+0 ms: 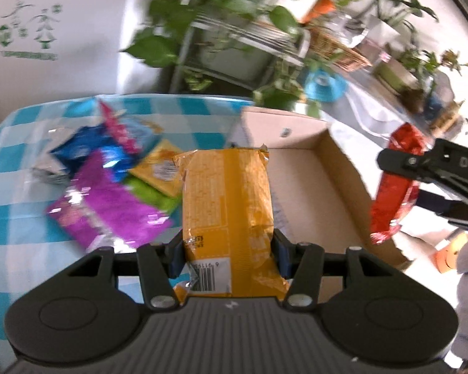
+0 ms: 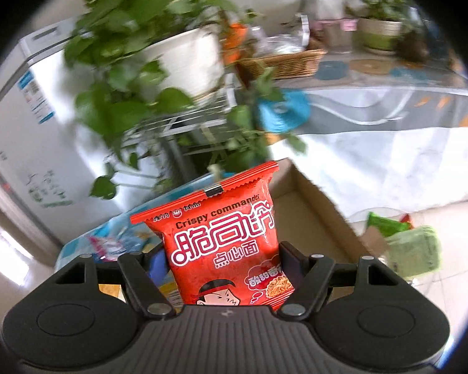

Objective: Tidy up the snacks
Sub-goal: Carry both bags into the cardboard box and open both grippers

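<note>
Snacks gripped: my left gripper (image 1: pixel 227 249) clamps the yellow packet (image 1: pixel 226 199), right gripper (image 2: pixel 229 268) the red packet (image 2: pixel 224 243), both aimed at the cardboard box (image 1: pixel 333 168) centre-right.

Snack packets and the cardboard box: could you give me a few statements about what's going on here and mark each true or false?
1. The left tool grips an orange-yellow packet. True.
2. The right tool is empty. False: it holds a red packet printed "Crispy commander".
3. The cardboard box is full of snacks. False: the part in view shows only bare cardboard.
4. Several packets lie on the blue-and-white checked cloth, among them a purple packet. True.
5. The red packet lies flat on the cloth. False: it is held up in the air near the box.
</note>
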`<action>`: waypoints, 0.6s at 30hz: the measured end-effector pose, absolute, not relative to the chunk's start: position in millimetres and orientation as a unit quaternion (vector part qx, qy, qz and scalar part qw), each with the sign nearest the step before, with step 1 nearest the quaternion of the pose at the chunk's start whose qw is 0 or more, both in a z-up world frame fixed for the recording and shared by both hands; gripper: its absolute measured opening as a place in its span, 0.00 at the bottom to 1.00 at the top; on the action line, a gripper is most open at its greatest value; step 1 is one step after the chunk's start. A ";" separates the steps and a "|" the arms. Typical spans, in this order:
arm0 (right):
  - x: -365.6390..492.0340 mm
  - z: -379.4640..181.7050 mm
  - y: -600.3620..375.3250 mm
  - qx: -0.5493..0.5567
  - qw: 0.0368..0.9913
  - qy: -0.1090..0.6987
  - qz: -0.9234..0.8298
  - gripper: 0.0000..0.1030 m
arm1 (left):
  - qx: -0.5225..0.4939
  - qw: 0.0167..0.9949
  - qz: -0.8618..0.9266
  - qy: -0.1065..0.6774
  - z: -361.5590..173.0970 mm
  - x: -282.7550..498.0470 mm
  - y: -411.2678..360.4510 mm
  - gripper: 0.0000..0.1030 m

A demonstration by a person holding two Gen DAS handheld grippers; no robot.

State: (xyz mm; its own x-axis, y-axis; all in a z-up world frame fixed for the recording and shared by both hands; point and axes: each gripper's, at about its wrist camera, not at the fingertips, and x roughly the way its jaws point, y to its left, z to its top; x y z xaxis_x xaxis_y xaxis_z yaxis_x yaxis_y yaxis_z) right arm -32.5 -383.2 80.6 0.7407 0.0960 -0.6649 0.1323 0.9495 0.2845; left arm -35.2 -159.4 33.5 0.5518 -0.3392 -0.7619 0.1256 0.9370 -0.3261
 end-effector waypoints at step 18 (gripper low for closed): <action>-39.2 68.7 -431.3 0.241 0.897 0.359 -0.089 0.76 | -0.109 0.846 -0.203 0.481 14.2 -11.9 -250.4 0.55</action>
